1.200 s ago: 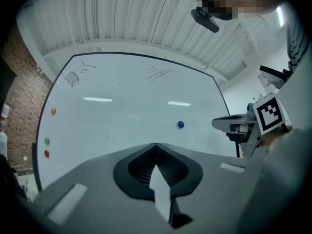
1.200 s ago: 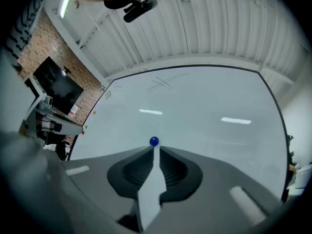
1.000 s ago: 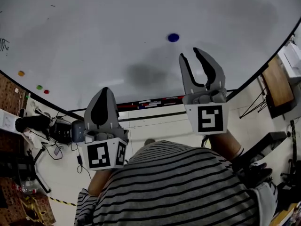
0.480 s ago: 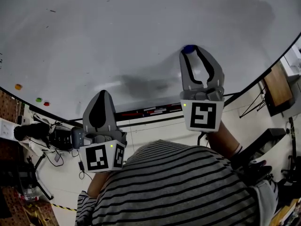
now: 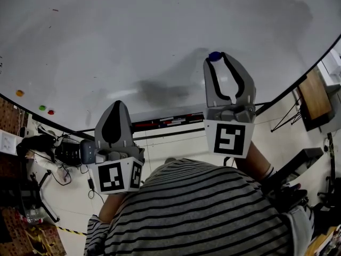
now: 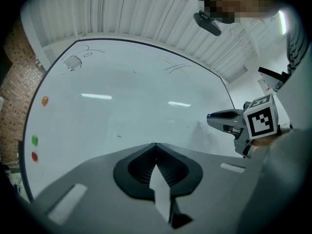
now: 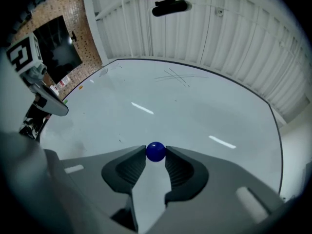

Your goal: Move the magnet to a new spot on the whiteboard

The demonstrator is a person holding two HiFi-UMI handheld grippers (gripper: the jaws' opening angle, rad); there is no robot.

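A small blue magnet [image 7: 155, 151] sits on the whiteboard [image 7: 190, 106], pinched between the two fingertips of my right gripper [image 7: 155, 156], which is shut on it. In the head view the same magnet [image 5: 214, 56] shows at the tip of the right gripper [image 5: 219, 58], pressed to the board [image 5: 133, 31]. My left gripper [image 5: 116, 108] hangs lower left, shut and empty, short of the board's bottom edge. In the left gripper view its tips [image 6: 156, 145] meet, and the right gripper [image 6: 210, 117] touches the board at the right.
Orange [image 5: 19, 93], green [image 5: 41, 108] and red [image 5: 51, 112] magnets cluster at the board's left edge. Pen scribbles [image 6: 73, 62] and a cross [image 6: 176, 67] mark its upper part. A tray [image 5: 165, 122] runs under the board; a wooden table [image 5: 314, 97] stands at right.
My right gripper went forward to the blue magnet and closed its open jaws on it. The left gripper has barely moved.
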